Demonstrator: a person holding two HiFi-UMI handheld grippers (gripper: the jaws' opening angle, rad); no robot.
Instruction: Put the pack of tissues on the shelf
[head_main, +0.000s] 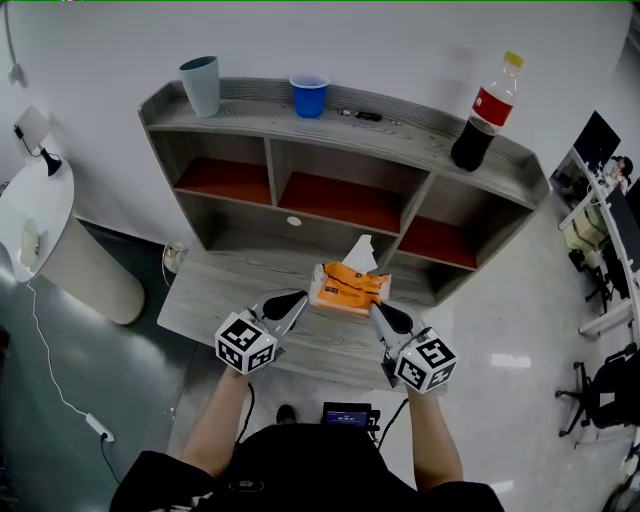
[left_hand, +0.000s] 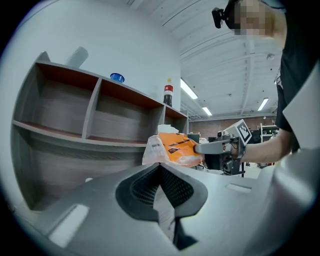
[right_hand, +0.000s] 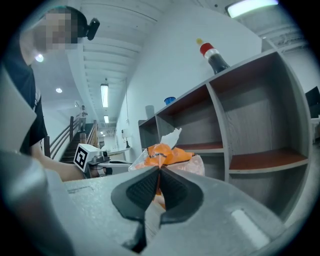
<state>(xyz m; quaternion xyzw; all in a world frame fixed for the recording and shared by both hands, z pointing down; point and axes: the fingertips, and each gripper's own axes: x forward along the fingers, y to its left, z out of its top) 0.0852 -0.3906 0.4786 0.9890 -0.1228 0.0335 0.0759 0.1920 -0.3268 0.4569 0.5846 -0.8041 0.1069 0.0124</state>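
Before shelf (head_main: 400, 126) | orange crinkled pack of tissues (head_main: 349, 288) | white sheet (head_main: 362, 251) protruding

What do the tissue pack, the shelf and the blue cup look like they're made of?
Pack of tissues: thin plastic film, orange and clear, glossy and crinkled; a white paper tissue pokes out on top.
Shelf: grey wood-grain board, probably laminate, matte, with red compartment floors.
Blue cup: likely plastic, smooth and uniform in colour.
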